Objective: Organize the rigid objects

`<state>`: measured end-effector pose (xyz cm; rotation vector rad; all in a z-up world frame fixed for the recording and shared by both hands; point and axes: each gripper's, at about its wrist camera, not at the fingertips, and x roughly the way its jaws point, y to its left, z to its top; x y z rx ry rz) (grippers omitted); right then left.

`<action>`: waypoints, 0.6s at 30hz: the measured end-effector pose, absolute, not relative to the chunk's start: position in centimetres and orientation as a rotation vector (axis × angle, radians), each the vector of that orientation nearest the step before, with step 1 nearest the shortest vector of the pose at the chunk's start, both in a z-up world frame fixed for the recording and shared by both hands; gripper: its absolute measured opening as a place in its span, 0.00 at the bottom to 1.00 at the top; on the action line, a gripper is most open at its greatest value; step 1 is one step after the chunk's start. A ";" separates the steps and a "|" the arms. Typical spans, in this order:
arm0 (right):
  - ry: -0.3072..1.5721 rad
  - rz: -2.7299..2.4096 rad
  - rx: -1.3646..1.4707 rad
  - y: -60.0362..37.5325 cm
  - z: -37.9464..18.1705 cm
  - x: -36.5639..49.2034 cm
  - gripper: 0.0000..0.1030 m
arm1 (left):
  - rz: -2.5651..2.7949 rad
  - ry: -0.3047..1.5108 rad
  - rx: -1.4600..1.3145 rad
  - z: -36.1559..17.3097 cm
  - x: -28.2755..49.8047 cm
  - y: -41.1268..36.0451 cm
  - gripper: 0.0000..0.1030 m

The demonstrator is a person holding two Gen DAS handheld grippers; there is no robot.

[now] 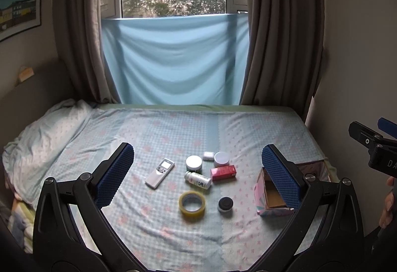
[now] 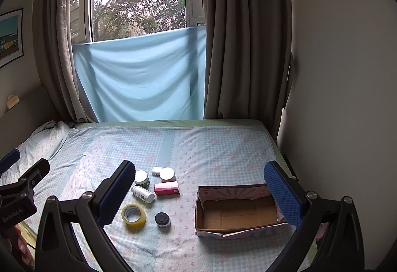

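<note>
On the bed (image 2: 223, 147): remote (image 1: 160, 173), two jars, white bottle (image 2: 143, 193), red box (image 2: 166, 188), tape roll (image 2: 134, 217) & black-lid jar (image 2: 162, 219) clustered left of centre. Open cardboard box (image 2: 238, 212) sits right, apart from them. Left gripper (image 1: 198, 172) & right gripper (image 2: 198, 187): fingers spread wide, holding nothing, above near edge.

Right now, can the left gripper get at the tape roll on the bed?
Probably yes. The left gripper is open, the tape roll lies flat below it, apart from the black-lidded jar, nothing covering it.
</note>
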<state>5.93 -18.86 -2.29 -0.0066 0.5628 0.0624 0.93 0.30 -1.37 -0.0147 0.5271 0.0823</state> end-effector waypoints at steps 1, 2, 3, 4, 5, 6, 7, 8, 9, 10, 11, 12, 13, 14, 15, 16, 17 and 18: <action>0.572 0.070 -0.014 -19.0 -2.4 6.3 1.00 | 0.088 0.540 -0.024 -1.7 1.2 0.5 0.99; 0.581 0.078 -0.025 -19.0 -2.6 6.7 1.00 | 0.095 0.557 -0.032 -2.2 1.6 0.7 0.99; 0.595 0.086 -0.043 -18.8 -2.9 7.2 1.00 | 0.103 0.577 -0.039 -2.8 1.9 0.8 0.99; 0.608 0.094 -0.058 -18.9 -3.4 7.6 1.00 | 0.115 0.600 -0.044 -3.5 2.3 1.0 0.99; 0.623 0.108 -0.075 -18.8 -3.9 8.2 1.00 | 0.129 0.626 -0.050 -4.3 2.6 1.2 0.99; 0.641 0.126 -0.094 -18.6 -4.5 8.9 1.00 | 0.142 0.654 -0.059 -5.3 3.0 1.4 0.99; 0.659 0.147 -0.109 -18.6 -5.1 9.7 1.00 | 0.154 0.678 -0.071 -6.4 3.2 1.7 0.99; 0.674 0.171 -0.123 -18.5 -5.9 10.3 1.00 | 0.164 0.699 -0.083 -7.5 3.5 1.9 0.99; 0.687 0.197 -0.140 -18.4 -6.7 11.1 1.00 | 0.173 0.720 -0.091 -8.7 3.7 2.1 0.99; 0.701 0.224 -0.160 -18.1 -7.6 11.9 1.00 | 0.183 0.744 -0.095 -10.1 4.0 2.3 0.99; 0.717 0.251 -0.180 -17.8 -8.6 12.8 1.00 | 0.194 0.770 -0.095 -11.5 4.3 2.4 0.99; 0.732 0.280 -0.202 -17.4 -9.6 13.7 1.00 | 0.200 0.799 -0.097 -12.9 4.7 2.6 0.99; 0.745 0.311 -0.233 -17.0 -10.6 14.6 1.00 | 0.202 0.832 -0.102 -14.4 5.1 2.8 0.99; 0.757 0.339 -0.266 -16.6 -11.6 15.5 1.00 | 0.200 0.865 -0.112 -15.8 5.5 3.1 0.99; 0.773 0.373 -0.306 -15.9 -12.6 16.6 1.00 | 0.194 0.895 -0.124 -17.2 5.9 3.3 0.99; 0.786 0.408 -0.335 -15.6 -13.5 17.6 1.00 | 0.188 0.922 -0.136 -18.6 6.4 3.5 0.99; 0.796 0.441 -0.362 -15.1 -14.4 18.6 1.00 | 0.184 0.945 -0.145 -20.0 6.9 3.7 0.99; 0.811 0.475 -0.393 -14.6 -15.5 19.7 1.00 | 0.181 0.966 -0.150 -21.5 7.5 3.9 0.99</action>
